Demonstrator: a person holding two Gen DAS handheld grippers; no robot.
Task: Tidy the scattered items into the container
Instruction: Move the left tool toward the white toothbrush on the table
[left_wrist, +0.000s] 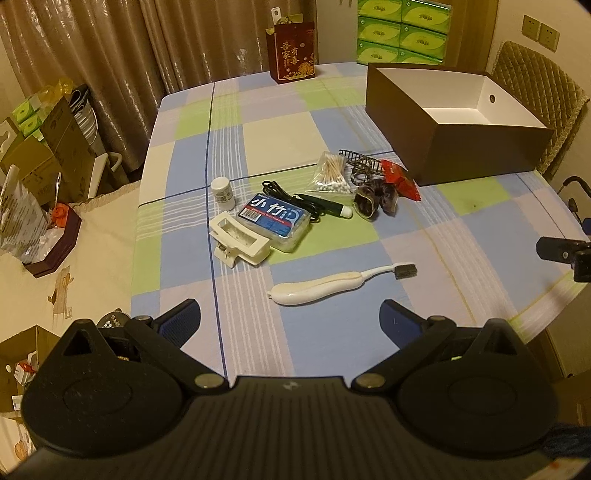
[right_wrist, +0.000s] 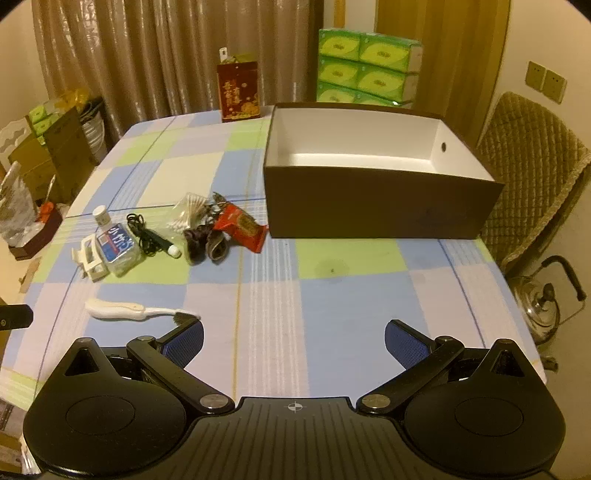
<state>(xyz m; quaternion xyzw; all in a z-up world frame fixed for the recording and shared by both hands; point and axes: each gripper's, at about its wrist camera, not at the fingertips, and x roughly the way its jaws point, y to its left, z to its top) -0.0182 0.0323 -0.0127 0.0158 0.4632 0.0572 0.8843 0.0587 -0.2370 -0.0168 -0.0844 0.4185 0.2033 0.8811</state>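
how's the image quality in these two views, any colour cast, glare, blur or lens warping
Left wrist view: warm yellowish cast, fisheye bends the checked tablecloth edges, black vignette in the corners, glossy sheen on the brown curtains, white toothbrush reasonably sharp. Right wrist view: same dim amber light, brown open box with white inside casts only a soft shadow, far small items slightly soft, no motion blur.

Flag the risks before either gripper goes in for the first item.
1. The black cable lies looped under the floss box and beside the cotton swab bag; lifting one may drag its neighbours.
2. The toothbrush lies flat on soft cloth, so the left gripper could pinch tablecloth.
3. The brown box has tall walls; a low carry could clip its rim.
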